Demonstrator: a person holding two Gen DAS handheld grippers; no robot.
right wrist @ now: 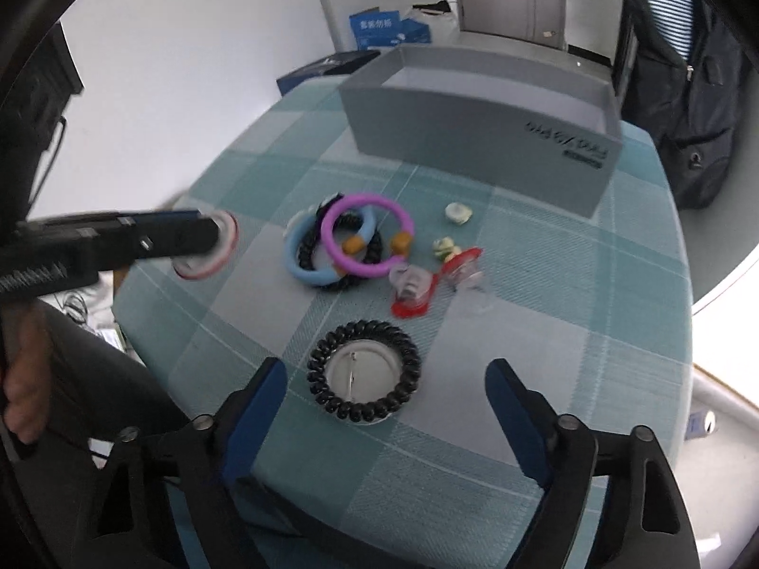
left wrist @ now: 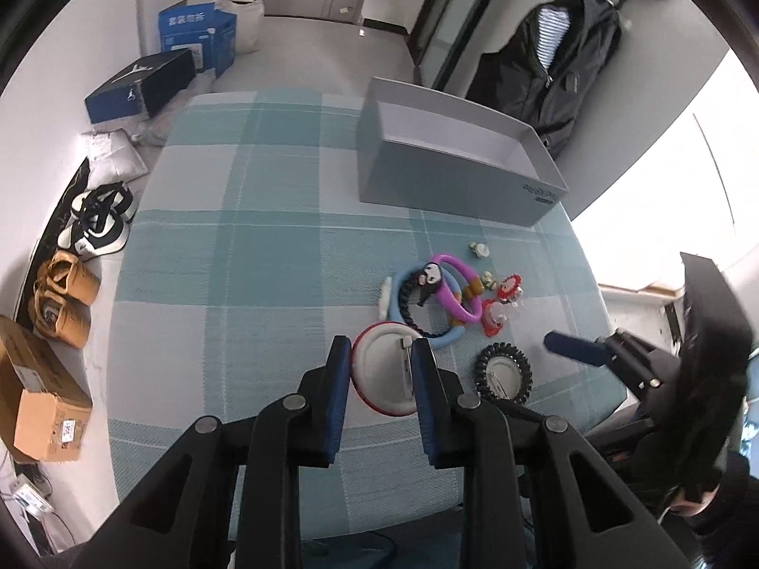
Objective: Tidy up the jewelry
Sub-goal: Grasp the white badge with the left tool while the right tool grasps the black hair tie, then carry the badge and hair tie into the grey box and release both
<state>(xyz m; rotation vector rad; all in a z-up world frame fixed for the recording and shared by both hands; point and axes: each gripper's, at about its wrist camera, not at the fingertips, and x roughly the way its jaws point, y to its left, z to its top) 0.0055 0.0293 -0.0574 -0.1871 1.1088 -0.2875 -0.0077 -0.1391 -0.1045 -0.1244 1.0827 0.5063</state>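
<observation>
My left gripper is shut on a round white badge with a red rim, held just above the checked cloth; the right wrist view shows that badge blurred at the left. My right gripper stands open, its fingers on either side of a black coil hair tie that rings a white pin badge. A pile of blue, purple and black bracelets lies mid-table, with red clips and small pale pieces beside it. An open grey box stands behind.
The table carries a teal checked cloth. Shoes and cardboard boxes lie on the floor at the left. A dark jacket hangs at the back right. A person's hand shows at the left edge.
</observation>
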